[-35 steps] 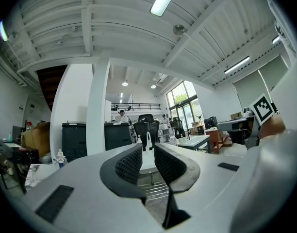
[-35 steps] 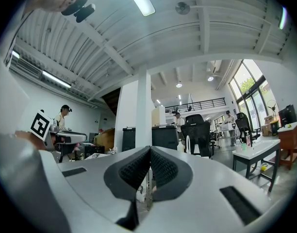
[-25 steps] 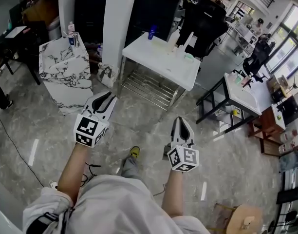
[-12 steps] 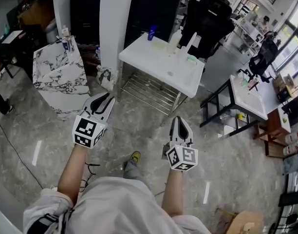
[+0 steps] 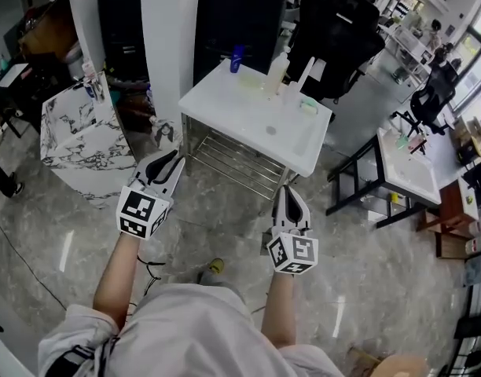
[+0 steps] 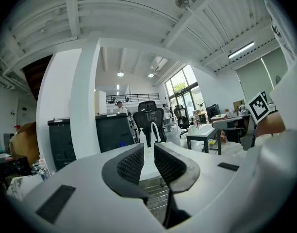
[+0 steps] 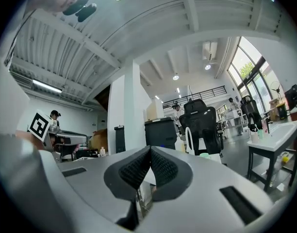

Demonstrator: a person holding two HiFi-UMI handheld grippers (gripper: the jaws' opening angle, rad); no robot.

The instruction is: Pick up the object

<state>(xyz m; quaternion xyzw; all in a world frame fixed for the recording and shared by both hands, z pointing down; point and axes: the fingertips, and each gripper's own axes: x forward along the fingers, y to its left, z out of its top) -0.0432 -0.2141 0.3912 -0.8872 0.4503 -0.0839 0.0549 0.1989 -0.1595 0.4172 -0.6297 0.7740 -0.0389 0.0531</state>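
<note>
A white table (image 5: 225, 104) stands ahead of me with a blue bottle (image 5: 237, 57), a clear bottle (image 5: 276, 73), a white curved piece (image 5: 304, 72) and a small green thing (image 5: 307, 106) on it. Both grippers hang in the air short of the table, pointing toward it. My left gripper (image 5: 168, 163) has its jaws a narrow gap apart with nothing between them; in the left gripper view (image 6: 148, 152) the table shows through the gap. My right gripper (image 5: 291, 196) is shut with nothing in it, its pads meeting in the right gripper view (image 7: 150, 153).
A white pillar (image 5: 162, 45) rises at the table's left corner, and a marble block (image 5: 71, 144) stands further left. A black office chair (image 5: 335, 30) is behind the table. A black-framed white table (image 5: 402, 159) is to the right. Grey stone floor lies under me.
The white table has come nearer and lower in the head view as I walk toward it. Both grippers keep their pose and their jaw gaps.
</note>
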